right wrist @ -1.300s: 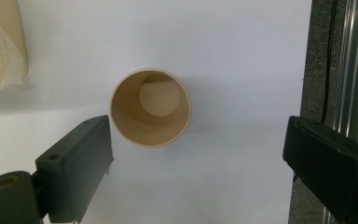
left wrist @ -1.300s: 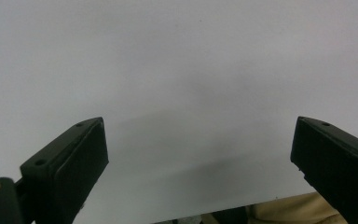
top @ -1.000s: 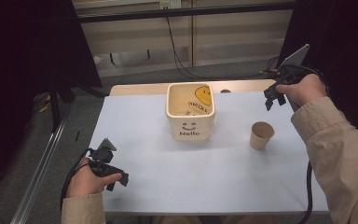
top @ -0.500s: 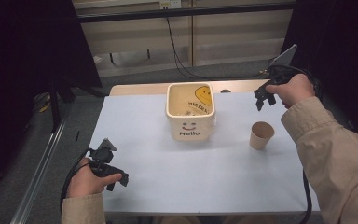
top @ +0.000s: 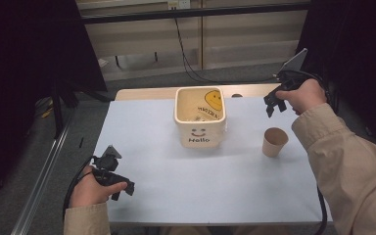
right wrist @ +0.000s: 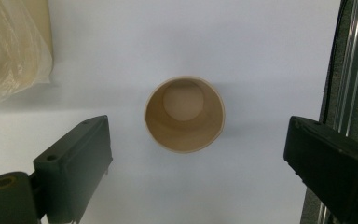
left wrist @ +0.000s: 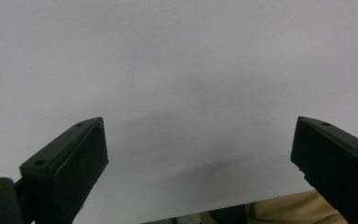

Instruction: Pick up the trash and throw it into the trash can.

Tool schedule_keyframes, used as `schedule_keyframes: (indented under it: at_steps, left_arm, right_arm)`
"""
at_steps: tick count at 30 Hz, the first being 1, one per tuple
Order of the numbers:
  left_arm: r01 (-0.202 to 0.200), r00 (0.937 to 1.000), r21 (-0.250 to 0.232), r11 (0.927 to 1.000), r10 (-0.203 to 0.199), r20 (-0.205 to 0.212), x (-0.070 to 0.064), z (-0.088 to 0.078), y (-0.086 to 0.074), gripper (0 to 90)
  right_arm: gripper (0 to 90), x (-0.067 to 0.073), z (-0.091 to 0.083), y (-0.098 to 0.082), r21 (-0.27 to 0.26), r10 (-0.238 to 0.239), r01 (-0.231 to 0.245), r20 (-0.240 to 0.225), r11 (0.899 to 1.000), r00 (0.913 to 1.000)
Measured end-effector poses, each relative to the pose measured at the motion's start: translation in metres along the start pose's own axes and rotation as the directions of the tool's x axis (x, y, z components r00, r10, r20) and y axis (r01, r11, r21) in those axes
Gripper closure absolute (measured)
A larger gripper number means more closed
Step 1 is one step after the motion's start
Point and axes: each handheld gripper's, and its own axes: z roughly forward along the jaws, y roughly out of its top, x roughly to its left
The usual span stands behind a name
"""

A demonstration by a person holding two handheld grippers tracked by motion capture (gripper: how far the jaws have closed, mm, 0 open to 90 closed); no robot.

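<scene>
The brown paper cup stands upright and empty on the pale tabletop, toward the person's right, well apart from the cream square container printed with a smiley face and "Hello". The right gripper is held in the air above and beyond the cup, just right of the container's far corner; in the right gripper view its jaws are spread wide, released, with the cup seen straight down its mouth between them and touching neither. At the left edge of that view only a corner of the container shows, lined with what looks like crinkled clear plastic; its contents are too dim to make out from the high view. The left gripper rests low near the tabletop's near left corner, its jaws likewise parted and holding nothing; its own view shows bare tabletop, with a strip of tan sleeve cut off at the bottom edge.
</scene>
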Motion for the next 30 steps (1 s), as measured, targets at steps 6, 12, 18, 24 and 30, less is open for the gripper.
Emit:
schedule_keyframes:
  at_steps: [6,12,18,24,30]
  left_arm:
    - [0.002,1.0000,-0.002,1.0000,-0.002,0.003,0.000,-0.001,0.000,3.6]
    - [-0.007,1.0000,-0.002,1.0000,0.007,0.001,0.000,-0.002,0.000,3.5]
    - [0.001,1.0000,-0.014,0.9999,-0.001,0.004,0.000,-0.002,0.000,3.5]
    - [0.002,1.0000,-0.007,1.0000,-0.002,0.007,0.000,-0.003,-0.001,3.5]
    - [0.000,1.0000,-0.011,0.9999,0.000,0.008,-0.001,-0.004,-0.002,3.5]
  right_arm:
    - [7.6,0.003,0.012,0.000,0.007,-0.009,0.009,-0.005,1.000,0.9999]
    - [7.5,0.001,0.031,-0.003,0.019,-0.004,0.004,-0.007,1.000,1.0000]
    - [7.7,-0.001,0.049,-0.005,0.022,0.016,-0.016,-0.004,1.000,0.9999]
    - [7.8,-0.001,0.063,-0.008,0.028,0.029,-0.029,-0.006,0.999,0.9996]
    - [7.8,0.000,0.073,-0.010,0.025,0.015,-0.015,-0.003,1.000,0.9999]
